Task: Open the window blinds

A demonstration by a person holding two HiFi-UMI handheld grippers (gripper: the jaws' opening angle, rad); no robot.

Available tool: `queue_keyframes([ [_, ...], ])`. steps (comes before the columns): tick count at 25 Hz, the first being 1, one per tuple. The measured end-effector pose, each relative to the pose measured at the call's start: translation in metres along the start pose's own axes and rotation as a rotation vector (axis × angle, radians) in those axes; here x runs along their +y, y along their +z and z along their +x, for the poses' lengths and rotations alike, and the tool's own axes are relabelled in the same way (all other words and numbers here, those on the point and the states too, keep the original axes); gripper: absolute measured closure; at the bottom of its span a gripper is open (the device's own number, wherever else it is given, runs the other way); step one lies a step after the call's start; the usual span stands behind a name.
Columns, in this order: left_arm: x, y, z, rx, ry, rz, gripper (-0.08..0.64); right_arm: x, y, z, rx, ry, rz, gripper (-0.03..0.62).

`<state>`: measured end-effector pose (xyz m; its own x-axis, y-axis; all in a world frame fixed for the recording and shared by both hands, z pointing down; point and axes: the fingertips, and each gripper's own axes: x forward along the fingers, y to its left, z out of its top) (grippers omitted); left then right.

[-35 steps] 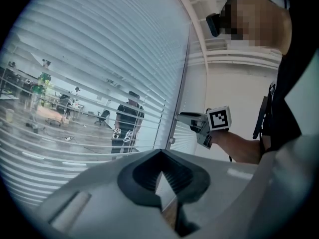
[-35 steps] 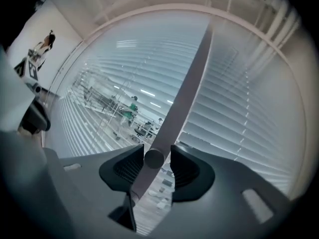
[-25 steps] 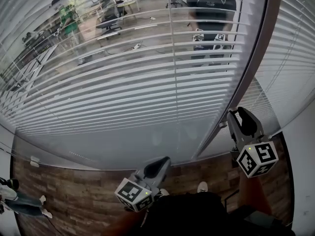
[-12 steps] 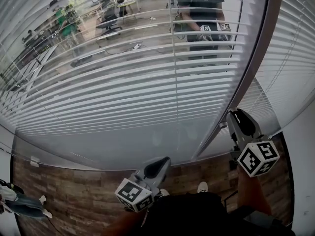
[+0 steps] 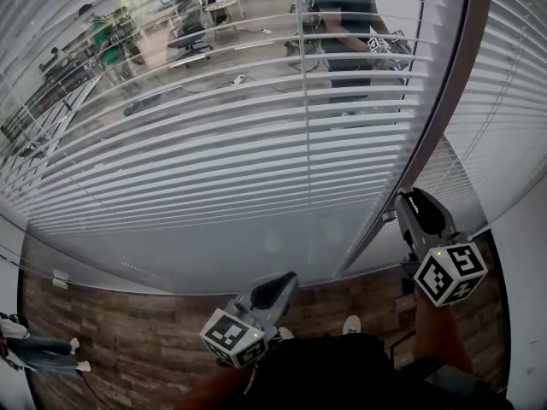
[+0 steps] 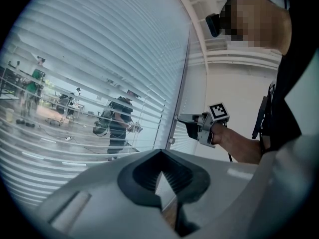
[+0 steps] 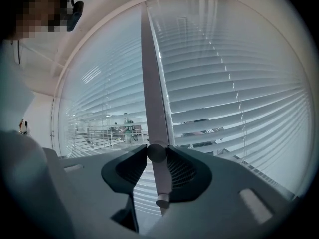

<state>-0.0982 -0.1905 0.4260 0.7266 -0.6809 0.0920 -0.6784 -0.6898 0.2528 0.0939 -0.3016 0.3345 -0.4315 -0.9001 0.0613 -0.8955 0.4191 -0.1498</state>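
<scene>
Right gripper [image 7: 156, 156]: its 2 fingers, just closing, clamp the tilt wand [image 7: 160, 183] of the lowered blinds [image 7: 234, 98]. Left gripper [image 6: 160, 179]: fingers together, holding nothing, held low before the blinds.

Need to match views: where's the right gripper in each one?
Head view: right gripper at lower right, its tips at the window post.
Left gripper view: right of centre, pointing left at the post.
Right gripper view: bottom centre; its fingers have just been closing and clamp the tilt wand in front of the post.
Shared landmark: the window post.
</scene>
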Motion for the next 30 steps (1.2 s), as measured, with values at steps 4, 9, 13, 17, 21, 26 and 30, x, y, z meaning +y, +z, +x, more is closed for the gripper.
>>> queue_keyframes([
  [4, -0.0019, 0.005, 0.0018, -0.009, -0.001, 0.003, 0.56, 0.0, 0.0044, 0.0001, 0.013, -0.016, -0.09, 0.442],
  [9, -0.0038, 0.0074, -0.001, 0.0, 0.004, 0.002, 0.56, 0.0028, 0.0057, -0.0009, 0.039, -0.058, -0.269, 0.443],
  [13, -0.0038, 0.0057, -0.0014, -0.001, 0.001, 0.007, 0.56, 0.0045, 0.0067, 0.0008, 0.064, -0.078, -0.406, 0.443],
  [17, -0.0048, 0.0048, 0.0002, -0.007, -0.001, 0.001, 0.56, 0.0045, 0.0047, 0.0021, 0.086, -0.11, -0.573, 0.445],
  [21, -0.0047, 0.0043, 0.0014, -0.004, -0.001, 0.004, 0.56, 0.0062, 0.0001, 0.0025, 0.119, -0.166, -0.769, 0.443],
  [26, -0.0038, 0.0058, 0.0037, -0.004, 0.007, -0.001, 0.56, 0.0051, -0.0024, 0.0033, 0.161, -0.202, -0.936, 0.443],
  [30, -0.0042, 0.0048, 0.0033, -0.002, 0.005, 0.002, 0.56, 0.0042, -0.0032, 0.0032, 0.169, -0.208, -0.964, 0.443],
])
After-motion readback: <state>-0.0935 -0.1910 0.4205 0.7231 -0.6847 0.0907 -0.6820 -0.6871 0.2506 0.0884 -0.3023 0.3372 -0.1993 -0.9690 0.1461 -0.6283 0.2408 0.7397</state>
